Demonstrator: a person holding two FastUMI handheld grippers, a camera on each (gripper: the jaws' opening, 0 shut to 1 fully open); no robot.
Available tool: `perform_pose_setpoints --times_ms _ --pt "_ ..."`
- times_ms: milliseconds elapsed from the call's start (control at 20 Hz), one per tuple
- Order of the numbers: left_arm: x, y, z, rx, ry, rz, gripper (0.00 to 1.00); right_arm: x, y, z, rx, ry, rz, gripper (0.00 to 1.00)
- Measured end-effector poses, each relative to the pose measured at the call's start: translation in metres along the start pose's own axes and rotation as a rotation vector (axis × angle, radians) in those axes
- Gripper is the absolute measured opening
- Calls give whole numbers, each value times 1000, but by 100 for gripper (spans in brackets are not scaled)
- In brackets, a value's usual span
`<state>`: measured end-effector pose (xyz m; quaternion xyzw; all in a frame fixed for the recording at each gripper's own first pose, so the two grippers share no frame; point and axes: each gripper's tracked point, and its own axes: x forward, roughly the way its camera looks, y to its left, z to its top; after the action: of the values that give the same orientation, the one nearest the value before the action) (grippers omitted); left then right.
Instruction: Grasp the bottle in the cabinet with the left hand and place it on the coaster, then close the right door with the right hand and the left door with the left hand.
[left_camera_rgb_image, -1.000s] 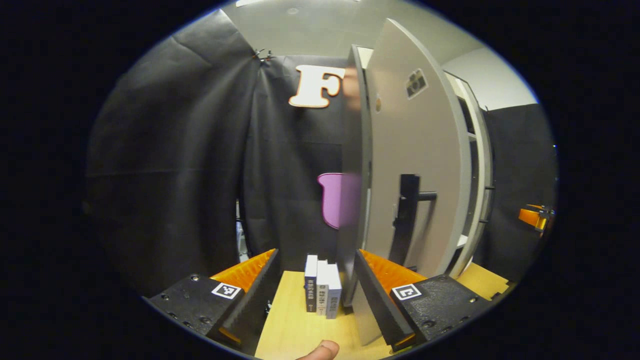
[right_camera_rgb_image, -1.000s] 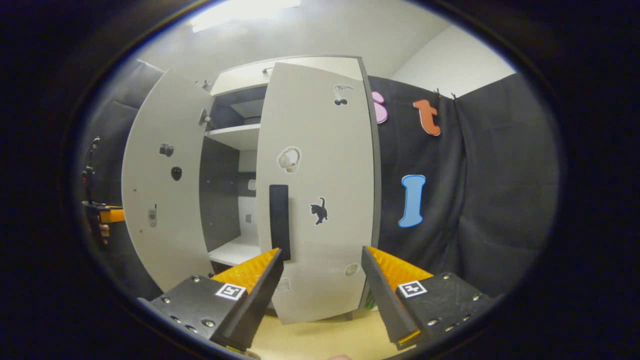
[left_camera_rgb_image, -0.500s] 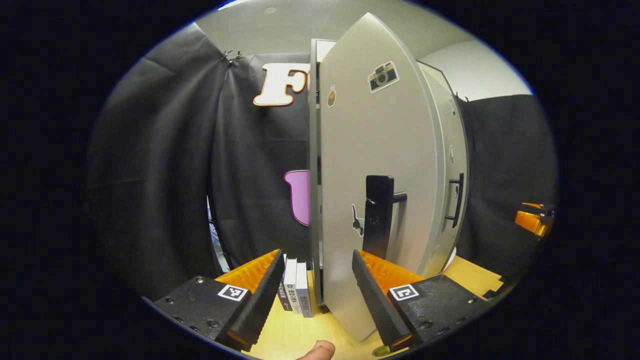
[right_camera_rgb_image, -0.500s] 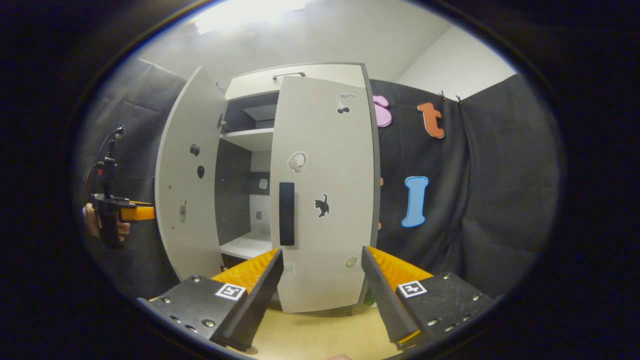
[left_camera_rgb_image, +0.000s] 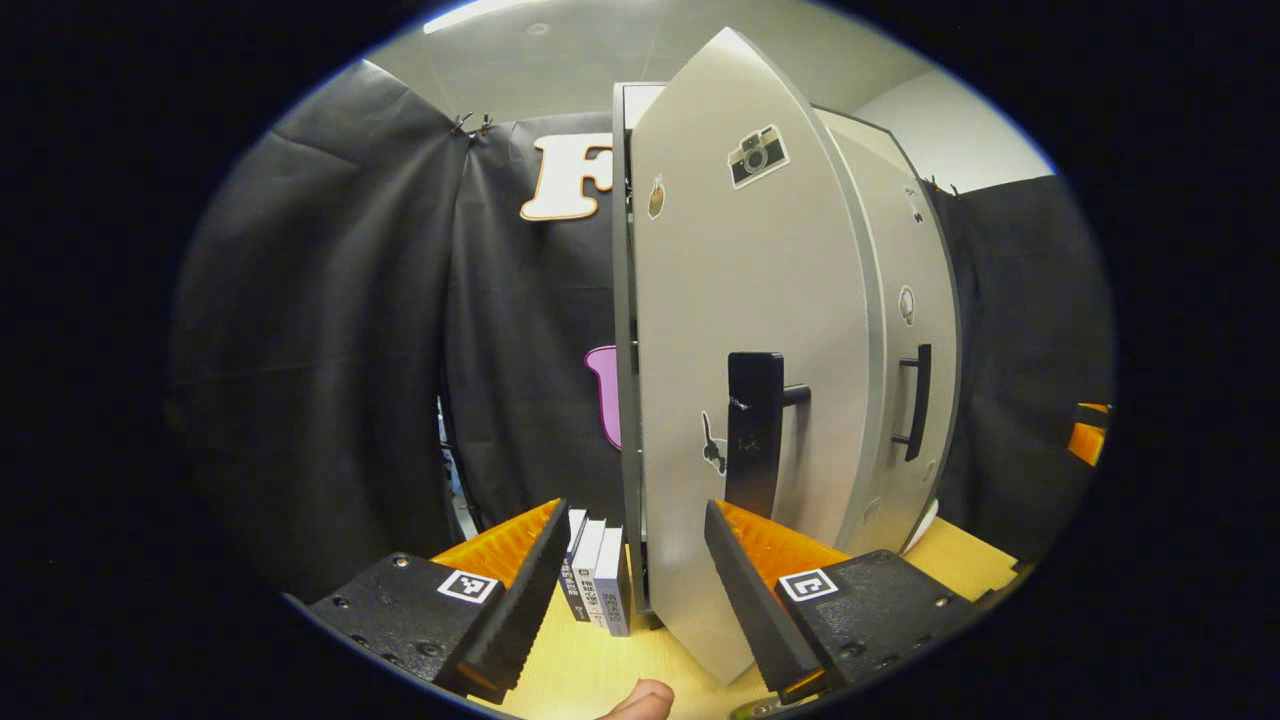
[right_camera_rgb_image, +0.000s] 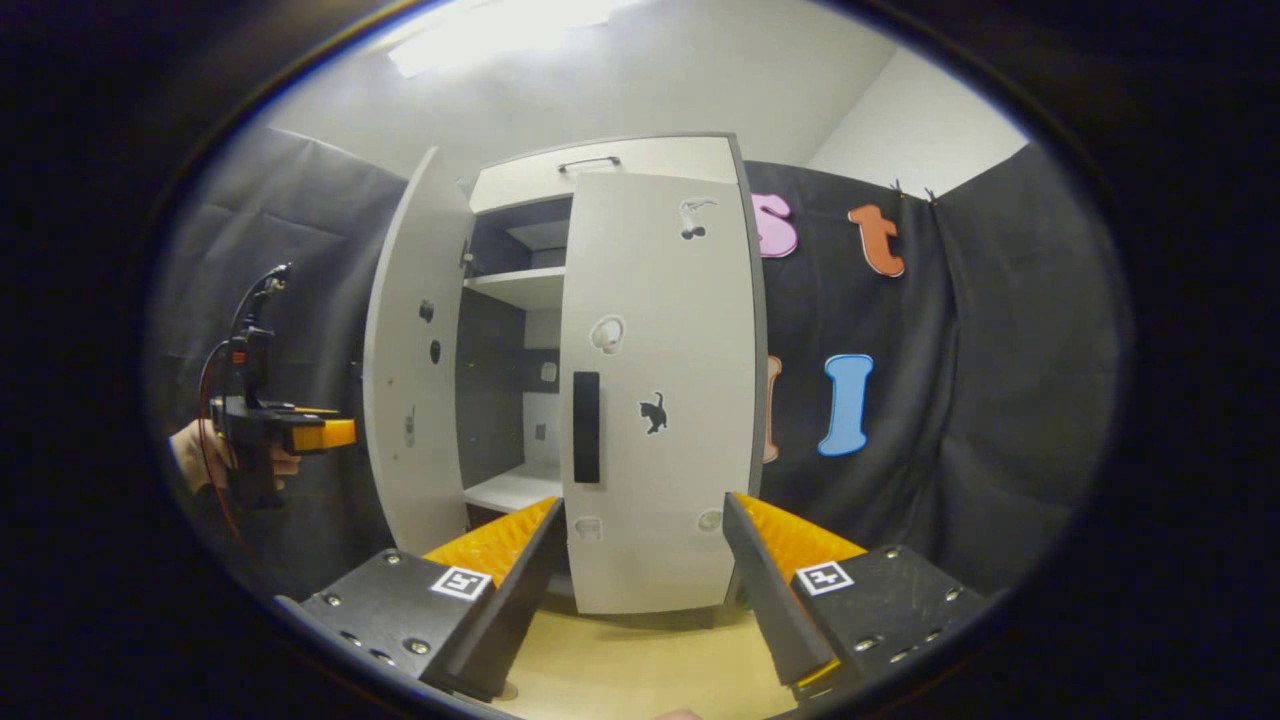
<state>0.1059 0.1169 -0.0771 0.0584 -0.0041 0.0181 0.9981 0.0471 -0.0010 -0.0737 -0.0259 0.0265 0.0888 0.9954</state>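
Straight ahead of the left gripper (left_camera_rgb_image: 628, 570), whose fingers are spread wide and hold nothing, the left door (left_camera_rgb_image: 745, 340) of a pale grey cabinet (right_camera_rgb_image: 600, 165) stands partly open, seen nearly edge-on. Its black handle (left_camera_rgb_image: 755, 432) lies just above and beyond the gripper's right finger. Stickers of a camera and a cat sit on the door's face. Beyond it to the right is the right door (left_camera_rgb_image: 905, 340) with its own black handle (left_camera_rgb_image: 918, 400). Between the fingers, low on the wooden tabletop (left_camera_rgb_image: 600, 665), a few small books (left_camera_rgb_image: 598, 580) stand upright just beside the door's bottom edge. A thumb tip shows at the bottom of this view.

From the right gripper view, the right gripper (right_camera_rgb_image: 640, 570) is also spread wide and empty. Directly ahead of it the right door (right_camera_rgb_image: 660, 390) lies flush with the cabinet front, its handle (right_camera_rgb_image: 586, 427) above the left finger. To the left, the left door (right_camera_rgb_image: 415, 350) is swung outward, leaving a gap through which shelves (right_camera_rgb_image: 520, 285) are visible. Far left, a hand (right_camera_rgb_image: 205, 455) holds the left gripper (right_camera_rgb_image: 300, 432) near that door's outer face. The bottle and coaster cannot be made out.
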Motion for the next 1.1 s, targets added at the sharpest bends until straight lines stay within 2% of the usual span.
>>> perform_pose_setpoints --times_ms 150,400,600,850,1100 --pt "0 -5 1 11 -11 19 85 -1 4 -2 6 -12 5 95" --pt "8 -30 3 15 -11 -14 85 -3 9 -3 4 4 -3 93" --pt "16 -46 2 46 -24 2 87 -3 11 1 -18 7 -9 93" --pt "13 -65 2 -2 -19 -24 89 -2 11 3 -2 -2 -13 93" --pt "-4 -73 2 -4 -12 -20 89 2 13 3 9 1 3 95"
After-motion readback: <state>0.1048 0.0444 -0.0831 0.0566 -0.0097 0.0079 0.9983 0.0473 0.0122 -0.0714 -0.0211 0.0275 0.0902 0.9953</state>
